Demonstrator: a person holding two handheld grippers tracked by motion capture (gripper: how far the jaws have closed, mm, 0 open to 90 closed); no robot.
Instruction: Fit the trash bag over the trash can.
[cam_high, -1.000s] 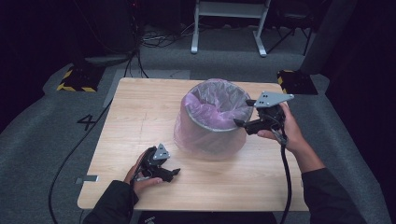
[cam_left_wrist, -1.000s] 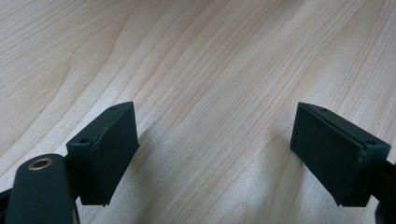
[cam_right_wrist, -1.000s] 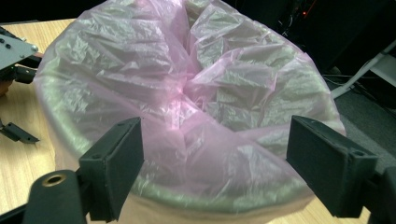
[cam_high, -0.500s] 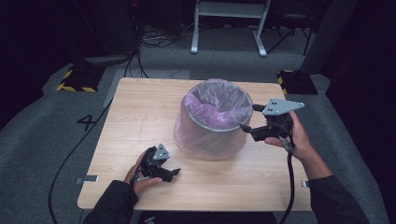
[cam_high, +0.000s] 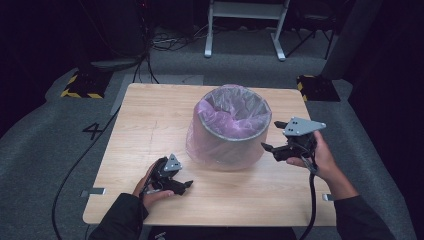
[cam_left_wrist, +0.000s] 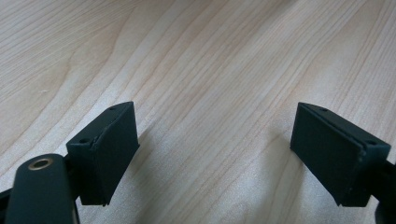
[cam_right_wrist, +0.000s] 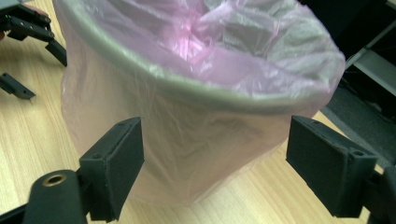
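Note:
A round grey bin (cam_high: 227, 142) stands in the middle of the wooden table (cam_high: 150, 120), lined with a pink plastic bag (cam_high: 235, 112) folded over its rim and down its outside. My right gripper (cam_high: 272, 137) hovers open just right of the bin, jaws pointing at its side; in the right gripper view the bin (cam_right_wrist: 187, 107) looms close between the spread jaws, apart from them. My left gripper (cam_high: 186, 185) rests open on the table in front of the bin's left side, and in the left gripper view its fingers (cam_left_wrist: 109, 149) frame bare wood.
Grey floor surrounds the table (cam_right_wrist: 28, 135), with a white table frame (cam_high: 245, 30) and cables beyond the far edge, yellow-black striped blocks (cam_high: 80, 85) at the far left and right. The left gripper (cam_right_wrist: 28, 42) appears at the top left of the right gripper view.
My right gripper has drawn back from the bin's rim, moving right and toward the near edge. The left gripper has stayed put.

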